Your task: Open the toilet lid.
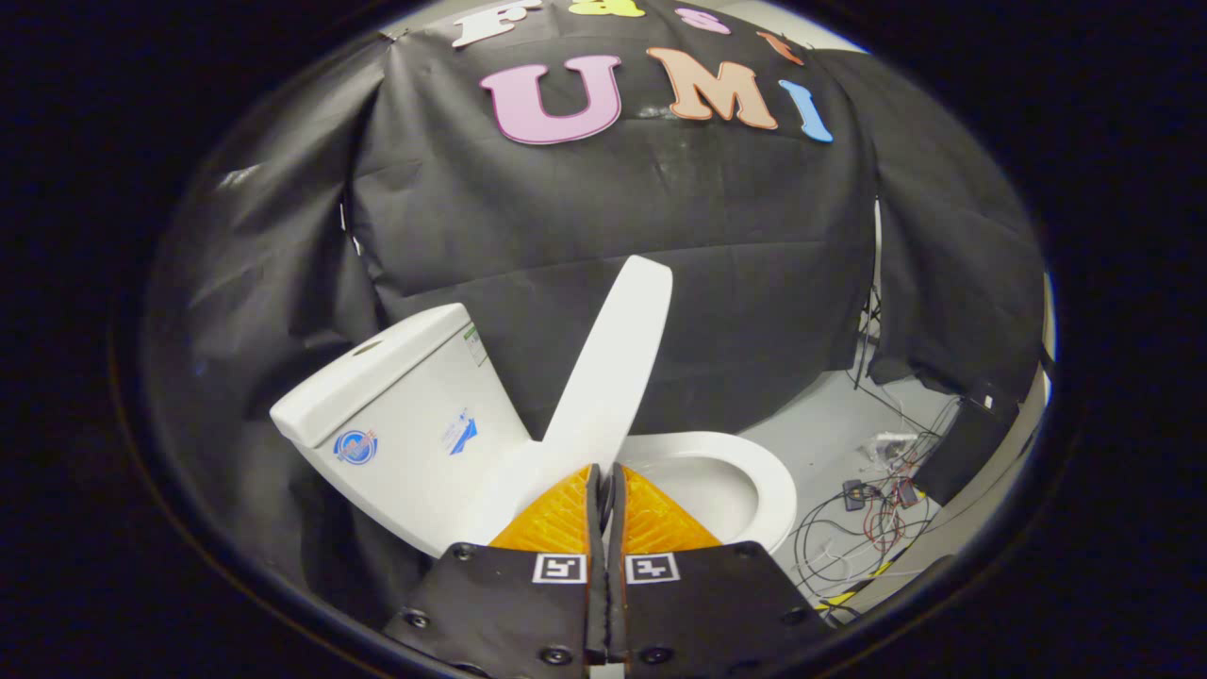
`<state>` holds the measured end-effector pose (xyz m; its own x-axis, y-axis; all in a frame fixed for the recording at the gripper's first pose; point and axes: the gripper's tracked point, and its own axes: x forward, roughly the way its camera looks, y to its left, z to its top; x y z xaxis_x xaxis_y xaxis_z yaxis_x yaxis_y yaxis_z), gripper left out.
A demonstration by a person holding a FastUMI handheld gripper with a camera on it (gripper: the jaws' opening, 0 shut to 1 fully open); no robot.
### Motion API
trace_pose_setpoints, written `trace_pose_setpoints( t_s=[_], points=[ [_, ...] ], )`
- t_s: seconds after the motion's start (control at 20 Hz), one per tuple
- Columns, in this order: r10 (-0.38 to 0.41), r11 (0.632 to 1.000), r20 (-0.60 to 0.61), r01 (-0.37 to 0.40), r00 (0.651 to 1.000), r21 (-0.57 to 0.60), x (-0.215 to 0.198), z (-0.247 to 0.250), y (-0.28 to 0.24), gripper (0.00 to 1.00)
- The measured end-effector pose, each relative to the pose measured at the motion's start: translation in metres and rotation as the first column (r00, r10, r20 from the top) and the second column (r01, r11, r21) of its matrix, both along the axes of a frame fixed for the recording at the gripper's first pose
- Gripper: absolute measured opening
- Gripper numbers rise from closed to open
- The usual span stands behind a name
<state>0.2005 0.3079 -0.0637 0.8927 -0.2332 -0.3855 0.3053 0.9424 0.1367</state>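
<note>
Tool (603,471): fingers drawn together, a thin dark slit between them, nothing gripped. Fingertips sit low in front of the toilet lid (613,363), at its base; contact with the lid cannot be told.

Just ahead of the tips: lid raised, standing up and tilted, its top edge leaning away from the tank (401,415). Lid's base near the hinge, directly beyond the fingertips.

Beside the lid, opposite the tank: seat ring (768,476) lying down over the bowl, open bowl visible inside it.

Tank stands next to the lid with stickers on its face.

Farther out: grey floor (830,424) with a tangle of cables (872,514) and a dark box (967,438). Black cloth wall (603,207) behind all.
</note>
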Motion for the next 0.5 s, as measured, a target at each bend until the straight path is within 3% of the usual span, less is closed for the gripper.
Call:
trace_pose_setpoints(
  t_s=[0.5],
  points=[
    [0.036, 0.994, -0.055, -0.041, 0.998, -0.104, 0.020, 0.023, 0.033, 0.01]
  ],
)
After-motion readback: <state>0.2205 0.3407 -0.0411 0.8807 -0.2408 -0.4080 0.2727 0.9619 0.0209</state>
